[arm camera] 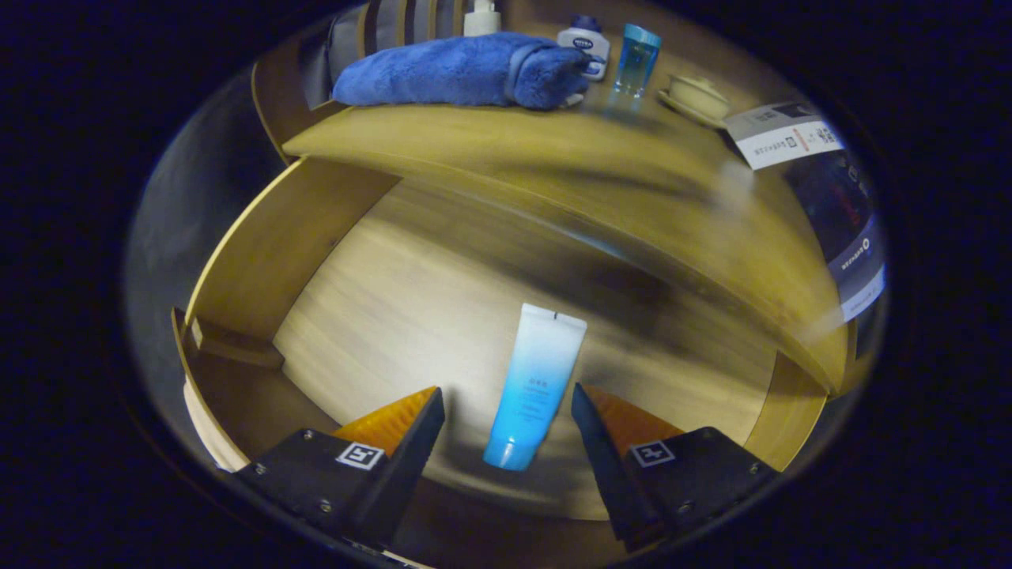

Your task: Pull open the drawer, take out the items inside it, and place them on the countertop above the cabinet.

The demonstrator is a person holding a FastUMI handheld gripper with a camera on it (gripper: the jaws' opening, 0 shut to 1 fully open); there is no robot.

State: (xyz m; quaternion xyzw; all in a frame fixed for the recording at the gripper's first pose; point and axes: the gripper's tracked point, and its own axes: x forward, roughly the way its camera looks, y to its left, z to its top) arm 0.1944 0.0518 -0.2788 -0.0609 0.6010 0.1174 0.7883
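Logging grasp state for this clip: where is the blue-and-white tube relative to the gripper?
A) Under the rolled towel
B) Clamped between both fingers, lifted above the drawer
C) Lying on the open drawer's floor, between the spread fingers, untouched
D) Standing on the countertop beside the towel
C: the tube lies flat on the drawer floor, with the gripper open and a gap between the tube and each finger.

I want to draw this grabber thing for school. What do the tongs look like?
The tongs have two wedge-shaped fingers that taper toward their tips, each fixed to a dark, blocky base with small screws. Each base carries a little square white sticker with a black pattern, like a code tag. The fingers stand apart, either side of a tube.
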